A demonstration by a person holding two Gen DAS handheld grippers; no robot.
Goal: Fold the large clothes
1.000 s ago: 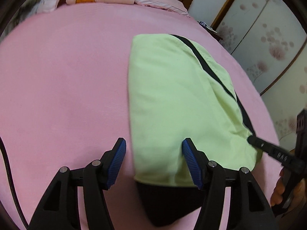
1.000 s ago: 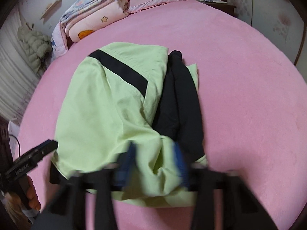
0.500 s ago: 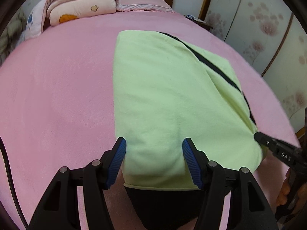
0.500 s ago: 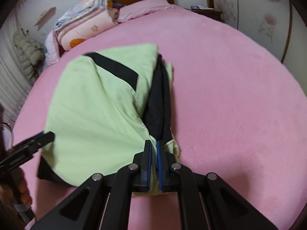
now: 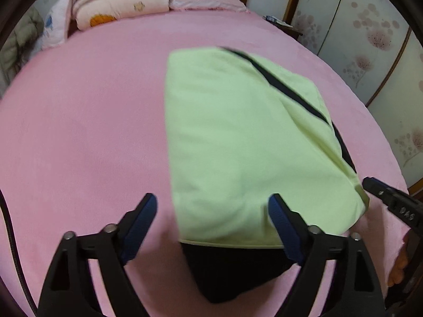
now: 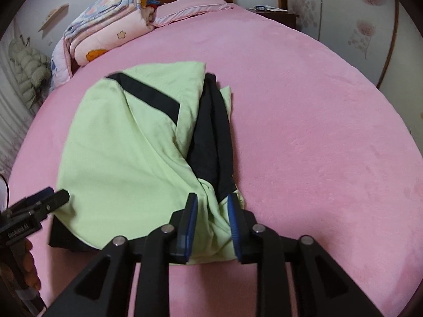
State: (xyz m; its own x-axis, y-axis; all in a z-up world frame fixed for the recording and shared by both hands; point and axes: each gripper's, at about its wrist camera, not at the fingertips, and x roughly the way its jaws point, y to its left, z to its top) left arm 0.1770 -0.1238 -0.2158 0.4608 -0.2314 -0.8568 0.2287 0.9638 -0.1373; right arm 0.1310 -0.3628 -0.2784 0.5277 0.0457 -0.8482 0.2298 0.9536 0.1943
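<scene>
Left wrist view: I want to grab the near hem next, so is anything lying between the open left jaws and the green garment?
Nothing visible does. The left gripper hangs open right at the near edge of the green garment, with only bare pink bedspread around it. The folded quilts lie far off.

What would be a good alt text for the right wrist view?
A folded light-green garment with black panels lies on a pink bed; the right gripper, fingers apart, straddles its near corner. Folded quilts sit at the headboard.

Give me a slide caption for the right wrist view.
Right gripper, fingers parted, straddles the near corner of a folded lime-green jacket on the pink bed.
</scene>
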